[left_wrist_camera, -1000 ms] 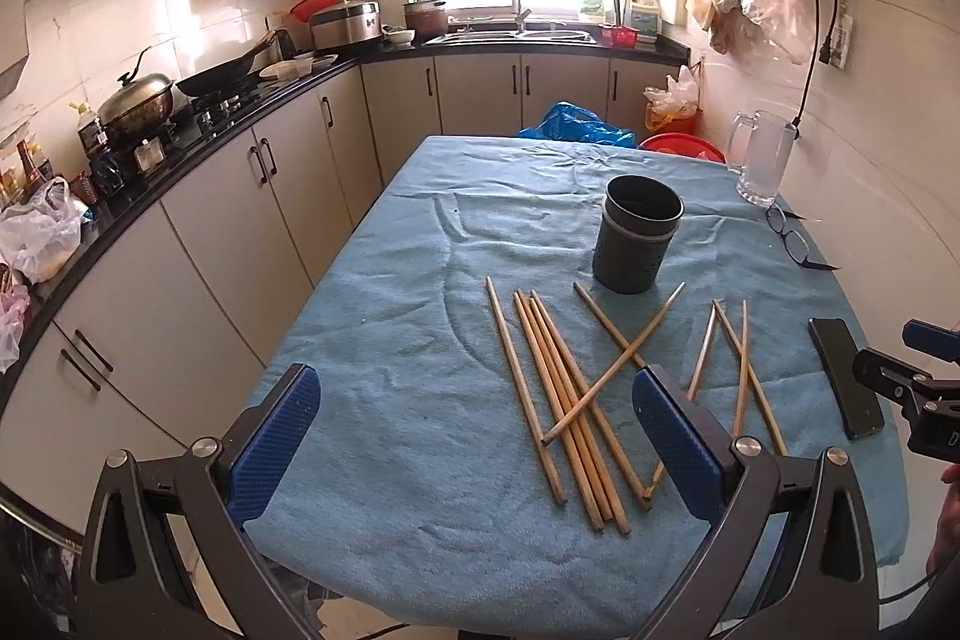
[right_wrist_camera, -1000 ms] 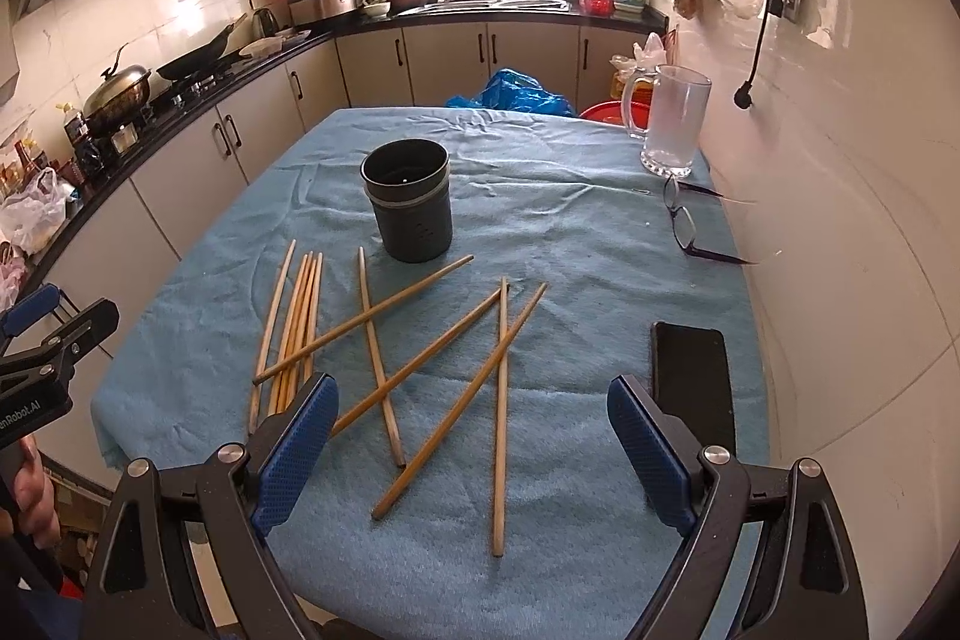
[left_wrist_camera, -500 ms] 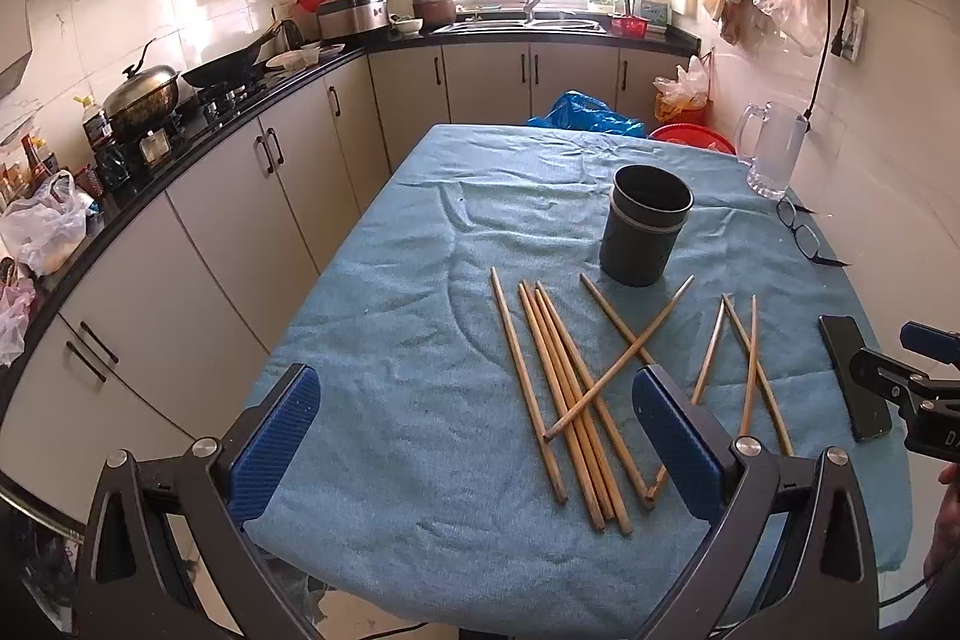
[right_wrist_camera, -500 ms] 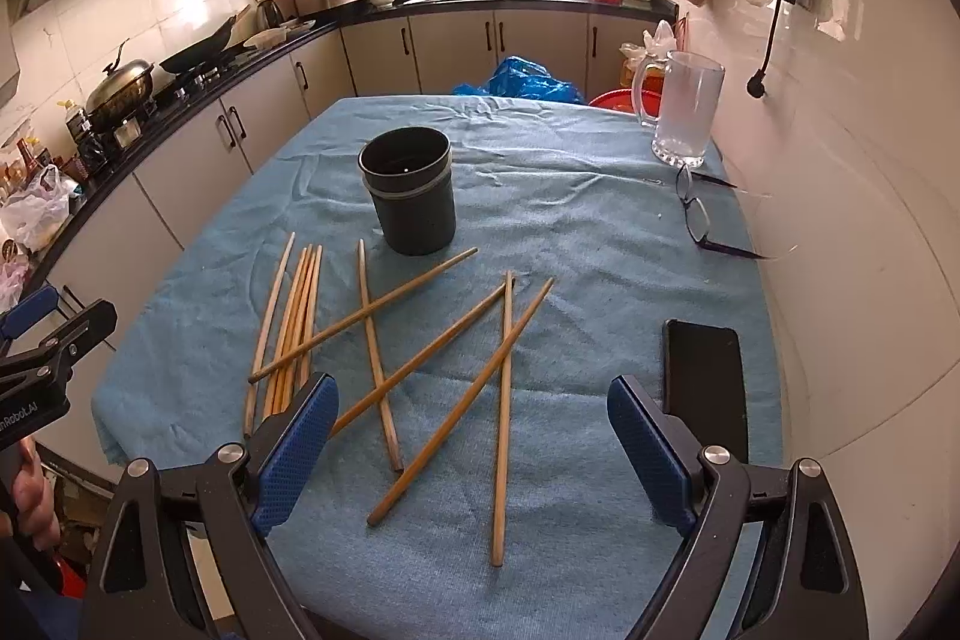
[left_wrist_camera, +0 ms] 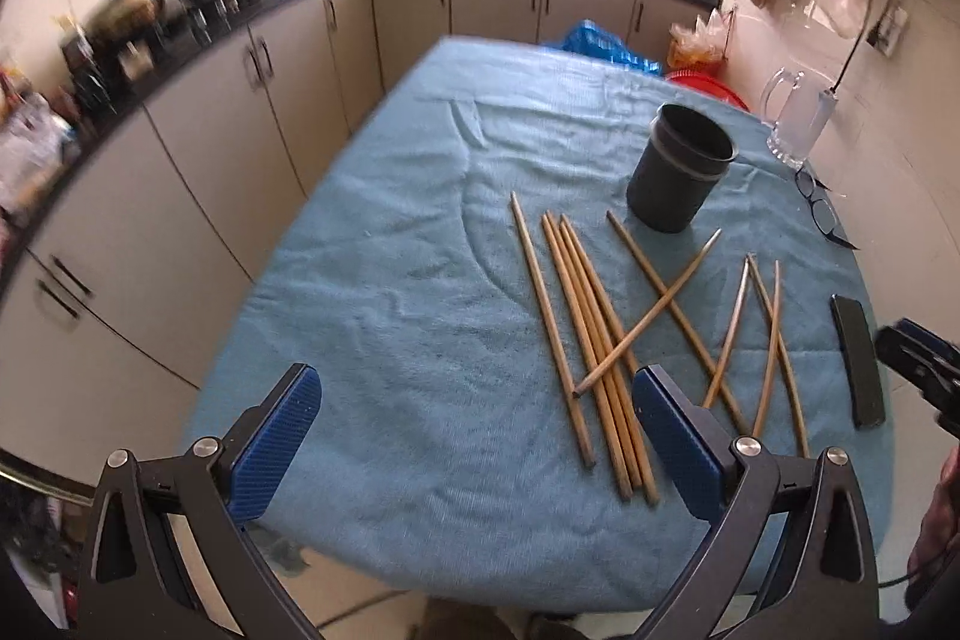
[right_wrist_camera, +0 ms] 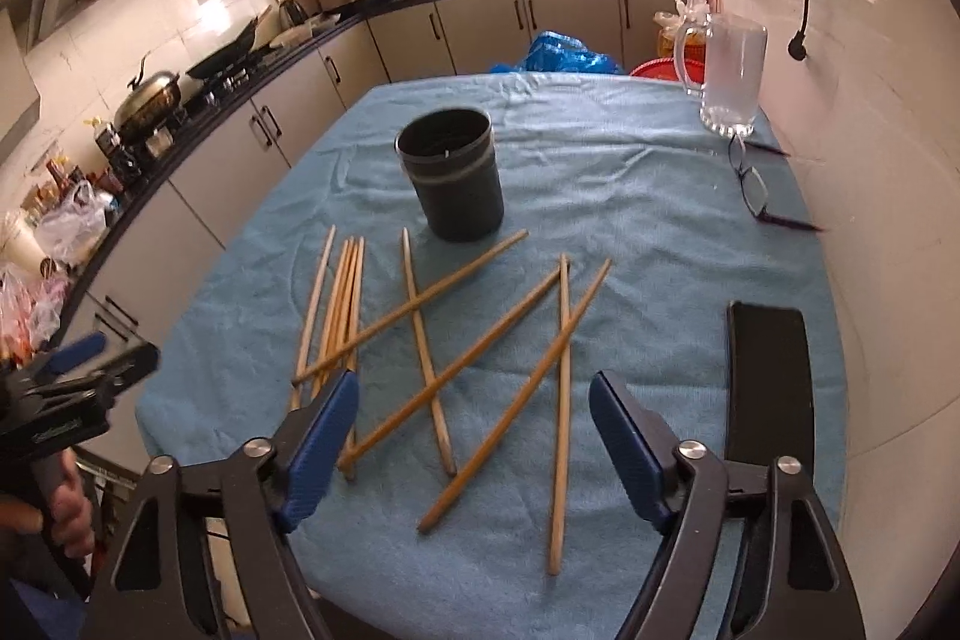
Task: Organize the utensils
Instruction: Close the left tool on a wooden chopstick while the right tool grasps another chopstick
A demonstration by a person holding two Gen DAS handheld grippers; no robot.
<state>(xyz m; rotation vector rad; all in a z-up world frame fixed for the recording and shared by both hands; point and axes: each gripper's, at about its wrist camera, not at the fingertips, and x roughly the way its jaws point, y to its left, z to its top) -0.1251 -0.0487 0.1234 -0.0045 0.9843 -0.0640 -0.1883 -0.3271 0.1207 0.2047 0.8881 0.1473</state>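
Now both jaws gape empty, the right just narrowing, above scattered chopsticks [right_wrist_camera: 420, 340].

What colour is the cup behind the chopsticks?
The cup is black, shown best in the right wrist view.

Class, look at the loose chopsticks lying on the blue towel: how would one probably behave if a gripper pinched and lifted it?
Each chopstick looks thin, straight and wooden, so probably stiff and light. Several cross one another, so lifting one may drag its neighbours. The towel looks napped, likely limiting rolling.
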